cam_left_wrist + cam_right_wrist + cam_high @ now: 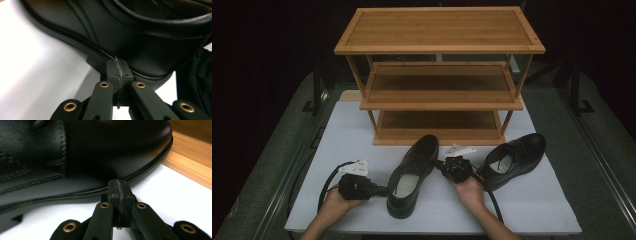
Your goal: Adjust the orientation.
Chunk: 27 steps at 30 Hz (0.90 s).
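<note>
A black leather dress shoe lies on the white bench just in front of the bamboo shoe rack, flanked by both grippers. The left gripper, fingers pressed together, nudges its heel; the right gripper, fingers likewise closed, meets its toe side. Steady, balanced pushing should keep it straight.

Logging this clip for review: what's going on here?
A person holds a gripper in each hand against one black shoe on the white table. The left gripper meets its heel side, the right gripper its front side; both have their jaws together, gripping nothing. A second shoe lies to the right, before an empty wooden rack.
</note>
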Each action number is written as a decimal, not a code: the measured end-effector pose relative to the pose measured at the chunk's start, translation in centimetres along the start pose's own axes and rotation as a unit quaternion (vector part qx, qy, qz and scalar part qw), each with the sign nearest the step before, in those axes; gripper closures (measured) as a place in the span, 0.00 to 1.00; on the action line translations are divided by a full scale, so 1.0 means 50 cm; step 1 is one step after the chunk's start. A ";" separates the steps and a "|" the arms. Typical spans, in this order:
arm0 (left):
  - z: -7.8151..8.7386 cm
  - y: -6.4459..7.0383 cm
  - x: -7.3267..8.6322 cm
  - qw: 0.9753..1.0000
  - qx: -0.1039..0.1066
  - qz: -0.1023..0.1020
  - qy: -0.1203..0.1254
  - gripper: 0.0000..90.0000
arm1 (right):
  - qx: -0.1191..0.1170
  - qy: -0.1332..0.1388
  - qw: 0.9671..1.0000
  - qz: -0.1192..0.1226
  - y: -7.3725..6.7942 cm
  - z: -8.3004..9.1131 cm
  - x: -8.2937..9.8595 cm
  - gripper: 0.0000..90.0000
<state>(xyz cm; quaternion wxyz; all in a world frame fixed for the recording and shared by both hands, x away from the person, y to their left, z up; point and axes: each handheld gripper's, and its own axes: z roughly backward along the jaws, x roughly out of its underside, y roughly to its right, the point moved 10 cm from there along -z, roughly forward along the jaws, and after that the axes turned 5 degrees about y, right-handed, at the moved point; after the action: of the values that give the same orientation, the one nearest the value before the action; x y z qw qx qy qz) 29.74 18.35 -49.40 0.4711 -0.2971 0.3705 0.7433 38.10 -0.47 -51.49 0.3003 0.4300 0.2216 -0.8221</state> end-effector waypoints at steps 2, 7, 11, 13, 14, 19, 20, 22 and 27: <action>-0.003 0.004 -0.001 1.000 0.004 -0.002 -0.003 1.00 | 0.000 0.000 1.000 0.001 -0.002 -0.001 0.000 1.00; -0.020 0.020 -0.007 1.000 0.016 -0.010 -0.007 1.00 | -0.004 0.001 1.000 0.006 -0.004 -0.001 -0.001 1.00; -0.038 0.036 -0.013 0.999 0.028 -0.021 -0.015 1.00 | -0.008 0.004 1.000 0.005 -0.006 -0.002 -0.003 1.00; -0.047 0.043 -0.017 0.999 0.034 -0.027 -0.019 1.00 | -0.009 0.003 1.000 0.006 -0.008 -0.002 -0.003 1.00; -0.051 0.046 -0.018 0.999 0.035 -0.028 -0.019 1.00 | -0.009 0.003 1.000 0.006 -0.008 -0.002 -0.003 1.00; -0.054 0.048 -0.019 0.999 0.038 -0.030 -0.022 1.00 | -0.008 0.005 1.000 0.006 -0.008 -0.001 -0.003 1.00; -0.054 0.049 -0.018 0.999 0.039 -0.029 -0.022 1.00 | -0.008 0.005 1.000 0.006 -0.008 -0.001 -0.003 1.00; -0.054 0.049 -0.018 0.999 0.039 -0.029 -0.023 1.00 | -0.008 0.006 1.000 0.005 -0.008 -0.001 -0.003 1.00; -0.050 0.045 -0.015 0.999 0.031 -0.028 -0.023 0.94 | -0.008 0.000 1.000 0.010 -0.012 0.006 0.003 0.98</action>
<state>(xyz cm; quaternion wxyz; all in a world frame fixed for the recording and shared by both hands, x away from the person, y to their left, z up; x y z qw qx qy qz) 28.16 15.27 -49.56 0.5090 -0.2749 0.3742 0.7247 37.47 -0.26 -51.39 0.3124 0.4300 0.2240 -0.8169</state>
